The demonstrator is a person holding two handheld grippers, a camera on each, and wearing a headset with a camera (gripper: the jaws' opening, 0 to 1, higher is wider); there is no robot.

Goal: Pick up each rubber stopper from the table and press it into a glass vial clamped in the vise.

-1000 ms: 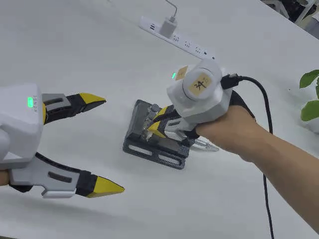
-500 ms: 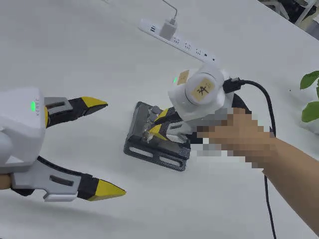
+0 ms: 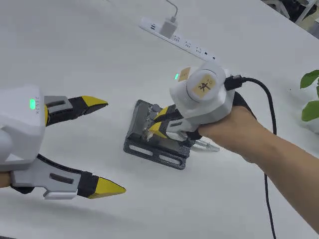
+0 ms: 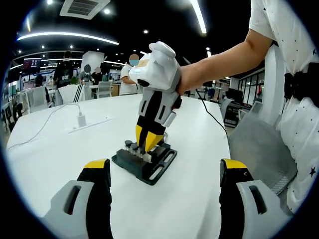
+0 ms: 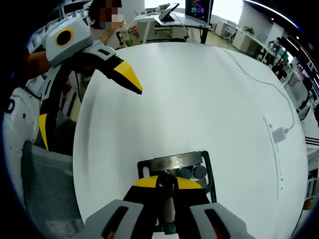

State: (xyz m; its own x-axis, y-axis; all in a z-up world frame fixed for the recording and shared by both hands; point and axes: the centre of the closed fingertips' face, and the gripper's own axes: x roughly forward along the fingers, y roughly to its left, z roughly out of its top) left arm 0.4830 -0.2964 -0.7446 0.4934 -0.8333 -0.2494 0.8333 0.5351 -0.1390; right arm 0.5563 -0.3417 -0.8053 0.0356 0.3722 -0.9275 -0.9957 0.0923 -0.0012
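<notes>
**A:** Head view first. Where do the two stand?
**B:** The left hand-held gripper (image 3: 104,145) hangs at the left above the white worktop (image 3: 75,50), jaws spread wide with nothing between them. The right hand-held gripper (image 3: 157,122) points down onto the dark vise (image 3: 149,149), its yellow tips nearly together.
**A:** Anything else there?
**B:** A power strip (image 3: 182,42) lies beyond the vise, and a plant (image 3: 310,102) shows at the right edge.
**A:** Left gripper view?
**B:** Its own jaws stand far apart and empty. Farther off between them, the right one's tips meet the row of vials (image 4: 132,146) clamped in the vise. The vials I can make out have dark tops.
**A:** Right gripper view?
**B:** Its jaws are almost closed, pinching a dark stopper (image 5: 167,180) just over the vise's near edge. Two more dark-topped vials sit just beside the tips, to their right. The left one hovers well apart, at upper left.
</notes>
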